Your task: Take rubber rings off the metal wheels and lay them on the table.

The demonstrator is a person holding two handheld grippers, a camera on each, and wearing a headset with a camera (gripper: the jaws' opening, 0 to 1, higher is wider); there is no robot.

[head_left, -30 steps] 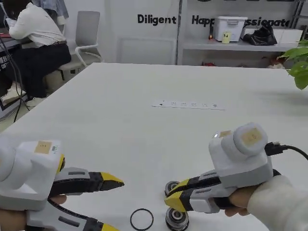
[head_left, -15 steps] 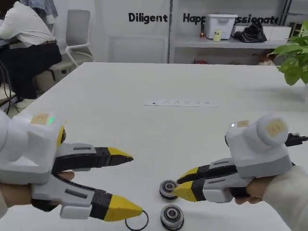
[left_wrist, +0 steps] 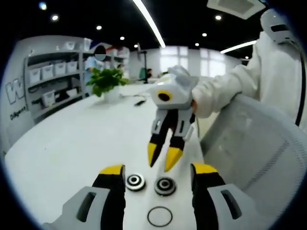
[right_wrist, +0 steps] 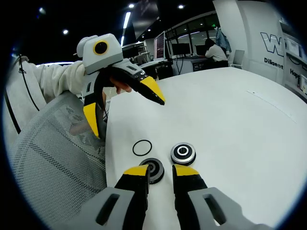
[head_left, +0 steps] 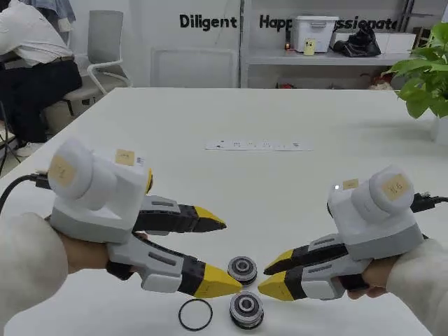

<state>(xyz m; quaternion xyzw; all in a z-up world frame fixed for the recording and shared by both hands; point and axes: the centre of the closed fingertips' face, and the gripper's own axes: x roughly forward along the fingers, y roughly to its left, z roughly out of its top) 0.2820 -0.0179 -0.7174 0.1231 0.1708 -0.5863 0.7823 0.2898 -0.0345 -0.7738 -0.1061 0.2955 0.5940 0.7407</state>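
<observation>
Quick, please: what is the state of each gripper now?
Left gripper: jaws wide open, holding nothing.
Right gripper: jaws slightly open, holding nothing.

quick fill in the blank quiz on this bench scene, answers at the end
1. ___ metal wheels stand on the white table.
2. The loose rubber ring lying flat beside them is ___ in colour.
3. The left tongs are spread ___ than the right tongs.

Missing words: two; black; wider.
</observation>
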